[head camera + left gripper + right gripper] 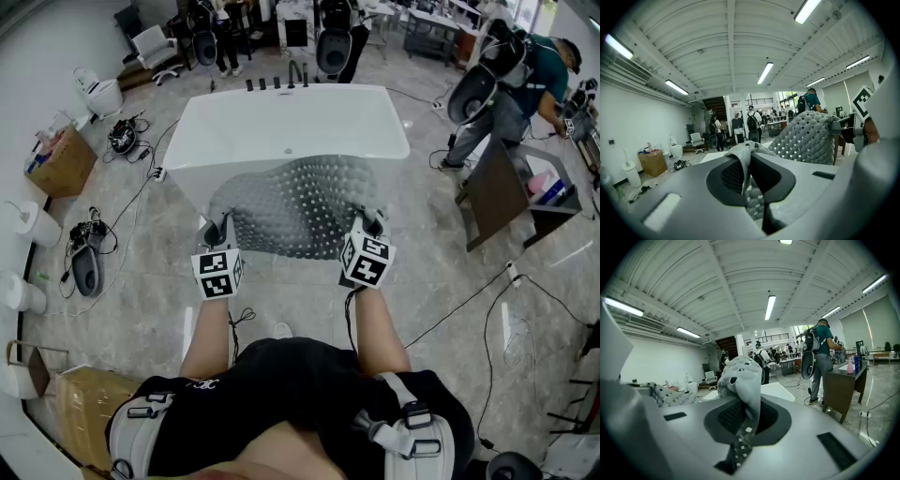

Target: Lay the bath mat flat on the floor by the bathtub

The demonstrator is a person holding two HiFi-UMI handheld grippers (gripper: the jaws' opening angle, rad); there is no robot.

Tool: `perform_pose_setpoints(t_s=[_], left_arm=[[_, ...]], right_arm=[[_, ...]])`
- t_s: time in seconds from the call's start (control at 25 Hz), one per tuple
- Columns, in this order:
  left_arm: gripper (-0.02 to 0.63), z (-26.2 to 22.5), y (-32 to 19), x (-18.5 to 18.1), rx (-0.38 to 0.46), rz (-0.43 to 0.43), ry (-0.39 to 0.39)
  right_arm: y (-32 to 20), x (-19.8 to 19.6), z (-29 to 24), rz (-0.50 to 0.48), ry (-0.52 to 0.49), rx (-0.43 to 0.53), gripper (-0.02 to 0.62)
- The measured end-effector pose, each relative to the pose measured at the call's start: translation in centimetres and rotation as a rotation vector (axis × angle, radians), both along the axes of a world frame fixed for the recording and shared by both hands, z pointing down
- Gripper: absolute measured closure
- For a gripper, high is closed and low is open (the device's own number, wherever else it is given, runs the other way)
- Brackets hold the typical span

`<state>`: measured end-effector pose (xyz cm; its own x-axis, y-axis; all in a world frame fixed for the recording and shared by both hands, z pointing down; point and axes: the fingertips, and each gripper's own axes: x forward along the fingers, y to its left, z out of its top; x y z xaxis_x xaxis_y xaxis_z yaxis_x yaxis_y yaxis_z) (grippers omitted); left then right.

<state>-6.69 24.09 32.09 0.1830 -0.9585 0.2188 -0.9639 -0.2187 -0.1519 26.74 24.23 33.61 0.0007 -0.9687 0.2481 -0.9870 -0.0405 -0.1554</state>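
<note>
A grey bath mat (295,206) with a bumpy, perforated surface hangs spread between my two grippers in front of the white bathtub (291,131). My left gripper (217,234) is shut on the mat's near left corner, and the pinched fold (745,157) bunches between its jaws. My right gripper (368,225) is shut on the near right corner; that fold (743,385) stands up out of its jaws. The mat's far edge droops toward the tub's front wall, above the floor.
Grey marble floor (281,300) lies between me and the tub. Cables (487,300) run across the floor at right. A dark desk (506,192) and a person with a backpack (511,75) stand at right. Boxes (61,159) and paper rolls line the left wall.
</note>
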Motion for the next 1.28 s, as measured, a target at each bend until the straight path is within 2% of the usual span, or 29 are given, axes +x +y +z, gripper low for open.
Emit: perform_pose_setpoints(t_s=[0.4, 0.76, 1.04, 1.28], left_arm=[[0.586, -3.6, -0.1, 0.3, 0.094, -0.008, 0.004], [0.586, -3.0, -0.4, 0.8, 0.079, 0.011, 0.009], [0.586, -2.0, -1.6, -1.1, 0.046, -0.003, 0.021], [0.586, -1.7, -3.9, -3.1, 0.042, 0.022, 0.042]], right_arm=[[0.3, 0.2, -2.0, -0.016, 0.001, 0.059, 0.577], [0.1, 0.1, -2.0, -0.022, 0.005, 0.061, 0.577], [-0.9, -1.0, -1.2, -0.024, -0.001, 0.034, 0.577], [-2.6, -3.2, -1.0, -0.006, -0.003, 0.018, 0.575]])
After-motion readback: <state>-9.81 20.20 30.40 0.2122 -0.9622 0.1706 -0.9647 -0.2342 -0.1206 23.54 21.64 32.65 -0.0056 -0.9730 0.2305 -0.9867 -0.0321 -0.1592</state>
